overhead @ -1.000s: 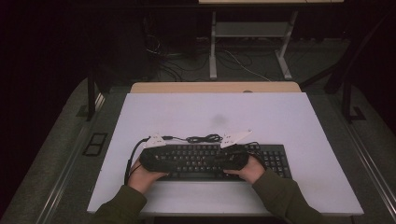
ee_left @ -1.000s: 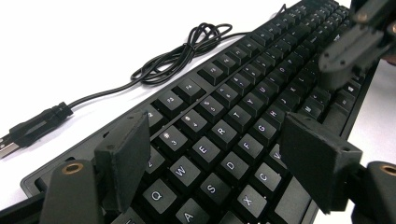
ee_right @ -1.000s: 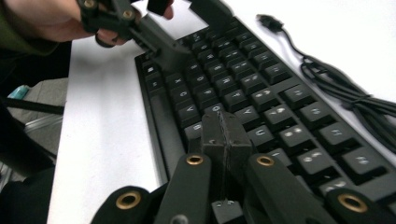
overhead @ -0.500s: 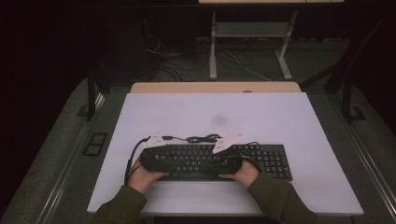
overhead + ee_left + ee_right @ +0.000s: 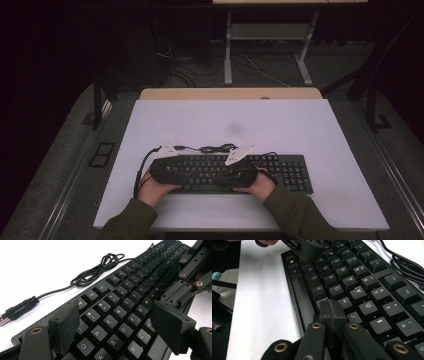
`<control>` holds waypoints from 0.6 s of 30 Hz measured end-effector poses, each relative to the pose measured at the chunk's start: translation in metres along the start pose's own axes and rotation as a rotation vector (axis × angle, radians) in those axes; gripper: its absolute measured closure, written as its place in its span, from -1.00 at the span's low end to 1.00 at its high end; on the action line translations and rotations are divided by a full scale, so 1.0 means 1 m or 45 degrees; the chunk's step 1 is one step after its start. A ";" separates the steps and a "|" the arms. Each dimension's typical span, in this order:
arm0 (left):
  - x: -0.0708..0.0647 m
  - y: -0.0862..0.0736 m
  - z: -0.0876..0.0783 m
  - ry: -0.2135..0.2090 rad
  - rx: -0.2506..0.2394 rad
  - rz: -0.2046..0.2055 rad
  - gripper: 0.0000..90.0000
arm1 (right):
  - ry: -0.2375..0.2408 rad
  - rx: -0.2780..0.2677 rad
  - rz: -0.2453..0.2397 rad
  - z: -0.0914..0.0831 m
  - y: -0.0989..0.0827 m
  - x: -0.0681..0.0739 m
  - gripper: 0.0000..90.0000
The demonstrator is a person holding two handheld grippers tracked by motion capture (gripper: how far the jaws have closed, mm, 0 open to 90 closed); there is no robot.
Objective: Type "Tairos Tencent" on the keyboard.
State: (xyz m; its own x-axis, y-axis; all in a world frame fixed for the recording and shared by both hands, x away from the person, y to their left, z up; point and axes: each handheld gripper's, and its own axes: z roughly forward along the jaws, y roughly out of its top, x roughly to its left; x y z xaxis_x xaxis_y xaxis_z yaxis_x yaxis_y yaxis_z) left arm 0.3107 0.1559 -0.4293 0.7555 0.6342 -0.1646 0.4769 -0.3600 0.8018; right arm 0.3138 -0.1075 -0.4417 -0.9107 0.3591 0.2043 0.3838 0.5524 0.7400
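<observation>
Hidden: keyboard (image 5: 280, 167) left half under both grippers in high view; key legends there too small to read
Keyboard: black, white legends; near edge of white table (image 5: 300, 125), at 6 o'clock
Cable (image 5: 100, 268): black, coiled at 12 o'clock of keyboard; plug (image 5: 18, 308) loose
Left gripper (image 5: 115, 322): jaws apart over Q–C keys
Right gripper (image 5: 332, 312): jaws together, tips by H key

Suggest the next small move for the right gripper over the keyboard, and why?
Probably ease the right gripper straight down to press a key. Its fingers are shut into one tip, poised over the keyboard near the H and J keys. The left gripper is open over the Q-W-E keys.
</observation>
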 end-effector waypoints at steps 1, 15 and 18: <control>0.000 0.000 0.000 0.000 -0.001 -0.001 -0.51 | 0.002 -0.002 0.001 0.000 0.000 0.000 0.98; 0.000 0.000 0.000 -0.007 -0.009 -0.010 -0.49 | 0.012 -0.047 0.005 -0.006 0.001 -0.001 0.92; 0.000 0.001 0.000 -0.011 -0.012 -0.007 -0.48 | 0.014 -0.071 0.010 -0.009 0.002 -0.002 0.82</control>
State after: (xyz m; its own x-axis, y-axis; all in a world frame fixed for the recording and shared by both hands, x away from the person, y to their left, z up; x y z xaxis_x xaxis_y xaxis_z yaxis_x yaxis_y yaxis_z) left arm 0.3109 0.1556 -0.4283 0.7567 0.6302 -0.1741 0.4771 -0.3502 0.8061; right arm 0.3153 -0.1137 -0.4352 -0.9095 0.3545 0.2170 0.3819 0.5070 0.7727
